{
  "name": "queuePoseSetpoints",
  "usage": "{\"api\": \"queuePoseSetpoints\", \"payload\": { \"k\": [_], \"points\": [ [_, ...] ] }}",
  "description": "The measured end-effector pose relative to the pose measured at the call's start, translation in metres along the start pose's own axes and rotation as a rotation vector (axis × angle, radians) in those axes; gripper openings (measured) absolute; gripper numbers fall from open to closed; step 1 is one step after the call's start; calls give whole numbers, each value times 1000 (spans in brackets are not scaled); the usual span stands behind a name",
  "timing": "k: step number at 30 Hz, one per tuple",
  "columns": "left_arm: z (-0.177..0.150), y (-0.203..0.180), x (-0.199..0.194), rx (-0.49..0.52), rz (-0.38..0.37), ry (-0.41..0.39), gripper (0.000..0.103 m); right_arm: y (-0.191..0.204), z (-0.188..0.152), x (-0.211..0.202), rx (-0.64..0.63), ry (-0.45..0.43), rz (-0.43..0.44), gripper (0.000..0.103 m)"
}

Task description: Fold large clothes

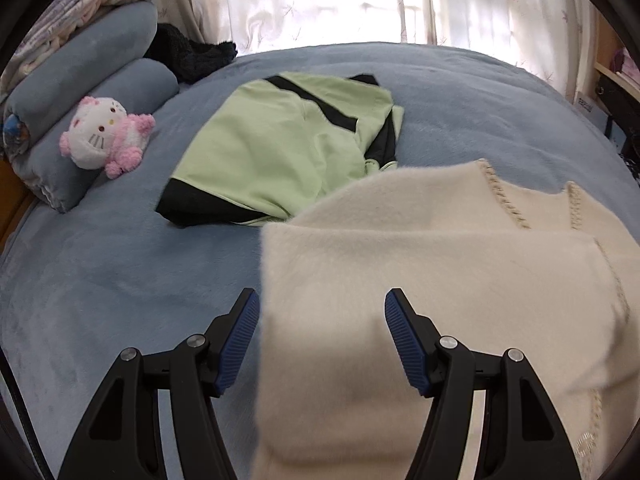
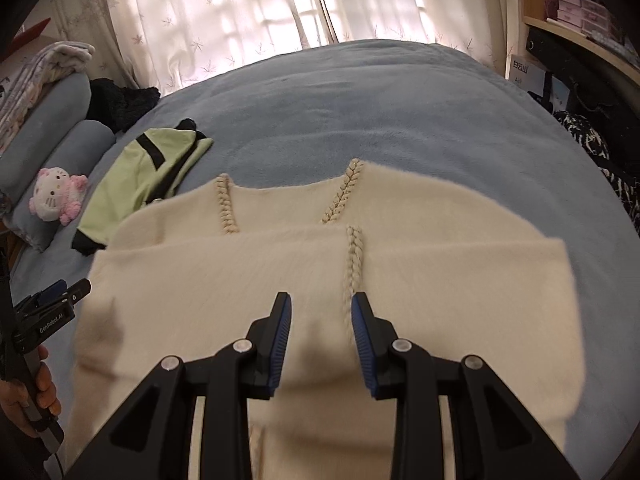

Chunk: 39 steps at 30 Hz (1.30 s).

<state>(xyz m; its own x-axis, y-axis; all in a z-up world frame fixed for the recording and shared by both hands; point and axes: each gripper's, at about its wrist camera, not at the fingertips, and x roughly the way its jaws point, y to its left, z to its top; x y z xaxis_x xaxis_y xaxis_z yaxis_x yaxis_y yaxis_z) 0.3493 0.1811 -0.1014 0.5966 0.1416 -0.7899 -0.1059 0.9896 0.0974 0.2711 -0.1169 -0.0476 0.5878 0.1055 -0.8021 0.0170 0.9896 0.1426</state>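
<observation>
Blue-grey plush bedding [image 1: 100,264] covers the bed that fills both views, with pale patterned curtains [image 2: 224,12] lit from behind at the top of each frame.

Nearest in the left wrist view, the left gripper [image 1: 322,316] stands with its fingers wide apart, and a folded edge of the cream sweater [image 1: 440,264] lies between them; the left blue pad [image 1: 240,344] sits just beside the fabric's edge and the right pad stands over the fabric, neither pinching it. In the right wrist view the right gripper [image 2: 321,316] has its fingers fairly close together, with a gap between the pads, above the sweater [image 2: 280,280] near a braided seam [image 2: 354,256]; whether the pads touch the cloth cannot be told, and nothing is squeezed between them.

Only the right wrist view shows the sweater's folded top layer, its neckline with two braided trims, and the left gripper [image 2: 60,292] at the lower left edge, held by a hand [image 2: 24,396]. It also shows shelves with boxes [image 2: 584,12] at upper right.

Beyond the sweater, up and to the left in both views, lies a folded green garment with black trim [image 1: 280,140]. Farther left sit a pink-and-white plush toy [image 1: 104,136], blue bolsters [image 1: 80,68] and dark knitwear [image 1: 192,56].
</observation>
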Motion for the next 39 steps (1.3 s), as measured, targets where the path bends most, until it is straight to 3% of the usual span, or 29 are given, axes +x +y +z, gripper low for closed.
{"api": "queuePoseSetpoints", "payload": {
  "k": [11,14,26,39],
  "points": [
    [-29,10,-74,11,-25,6,65,-5,-34,-74,6,-38,-11,34],
    [-46,16,-93,13,-30,6,65,-8,-52,-89,14,-35,-16,43],
    [-126,50,-172,7,-38,-22,65,-32,-142,-155,49,-34,-45,43],
    [-208,75,-204,11,-72,25,65,-56,-228,-187,108,9,-35,43]
  ]
}}
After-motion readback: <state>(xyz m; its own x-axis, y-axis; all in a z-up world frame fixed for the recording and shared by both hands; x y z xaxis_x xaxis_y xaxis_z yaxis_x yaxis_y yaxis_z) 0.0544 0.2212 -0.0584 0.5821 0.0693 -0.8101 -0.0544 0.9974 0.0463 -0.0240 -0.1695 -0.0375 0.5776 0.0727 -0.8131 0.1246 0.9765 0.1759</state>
